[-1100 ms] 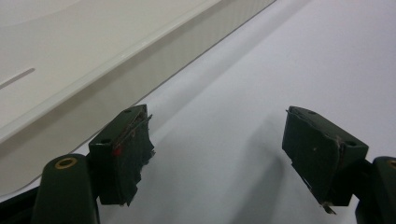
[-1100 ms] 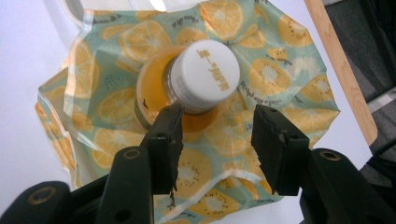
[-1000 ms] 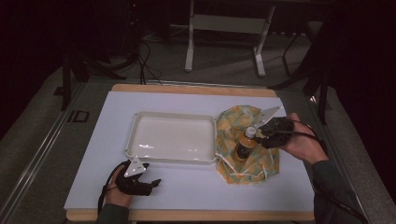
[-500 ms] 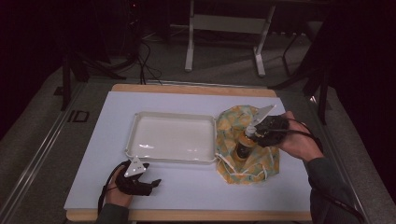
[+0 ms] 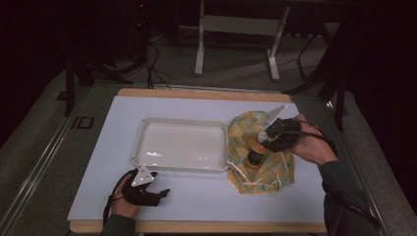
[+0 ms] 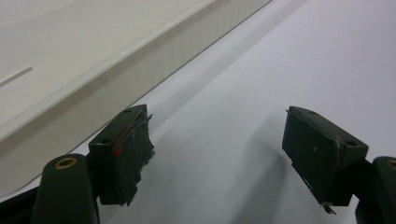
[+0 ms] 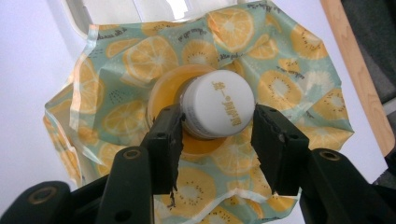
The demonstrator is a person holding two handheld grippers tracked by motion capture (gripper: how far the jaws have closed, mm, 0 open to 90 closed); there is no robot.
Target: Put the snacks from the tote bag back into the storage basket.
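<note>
Nothing much has shifted: my left fingers (image 6: 224,158) still rest spread on the tabletop (image 5: 196,196) near the white tray (image 5: 142,142), while my right fingers (image 7: 217,128) keep closing around the bottle (image 7: 217,105) standing on the fruit-print cloth (image 7: 289,84), seemingly ready to lift it.

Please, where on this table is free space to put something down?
The shallow white plastic tray is empty inside. The white table is bare behind the tray and along the front edge beside the left gripper. Crowded: the right side, where the right gripper meets the white-capped orange bottle on the fruit-print cloth.
</note>
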